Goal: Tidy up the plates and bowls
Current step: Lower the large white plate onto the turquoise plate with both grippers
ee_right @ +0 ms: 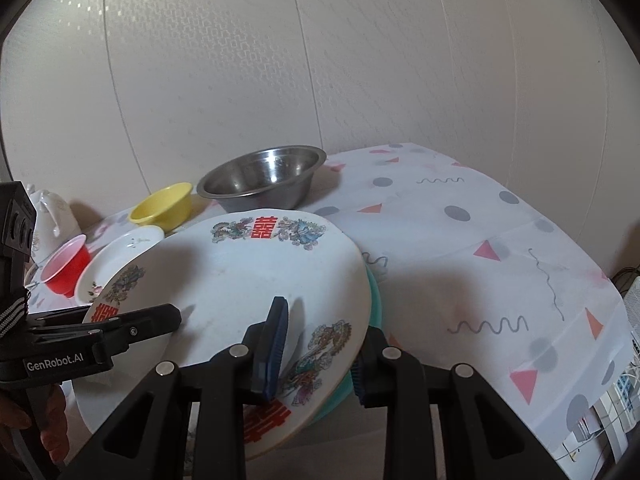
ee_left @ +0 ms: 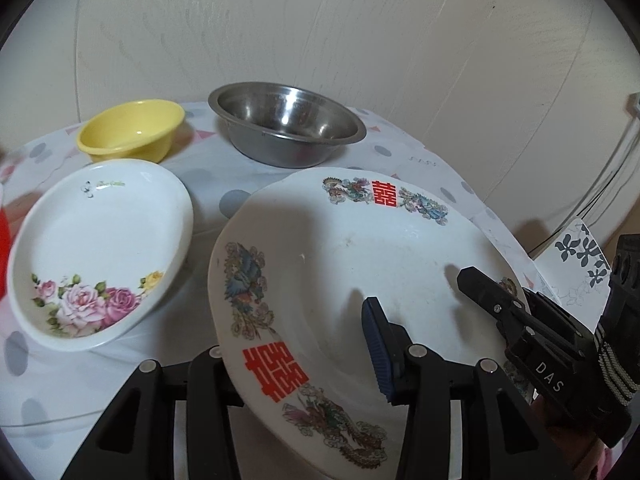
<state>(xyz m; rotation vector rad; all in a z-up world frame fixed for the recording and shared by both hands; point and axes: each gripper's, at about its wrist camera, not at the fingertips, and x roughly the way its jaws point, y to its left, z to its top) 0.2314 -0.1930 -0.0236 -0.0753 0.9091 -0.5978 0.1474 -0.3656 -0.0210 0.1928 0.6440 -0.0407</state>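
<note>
Both grippers hold 1 large dragon plate (ee_left: 360, 264) by opposite edges, raised and tilted above the counter (ee_right: 460, 240), which is covered by a cloth printed with grey dots and pink triangles. The left gripper (ee_left: 304, 356) pinches the plate's near rim: 1 blue-padded finger lies on the upper face, while the other finger is hidden beneath the plate. The right gripper (ee_right: 316, 356) pinches the plate's other edge in the same way, together with a teal dish (ee_right: 374, 304) that sits directly under the plate, its edge showing along the right side. In the left wrist view, a rose plate (ee_left: 104, 248) rests on the counter just left of the held plate. Behind it stands a yellow bowl (ee_left: 132, 130), and beside that, near the wall, a steel bowl (ee_left: 286, 128). In the right wrist view, a red cup (ee_right: 66, 266) stands tilted at the far left, next to the rose plate.
</note>
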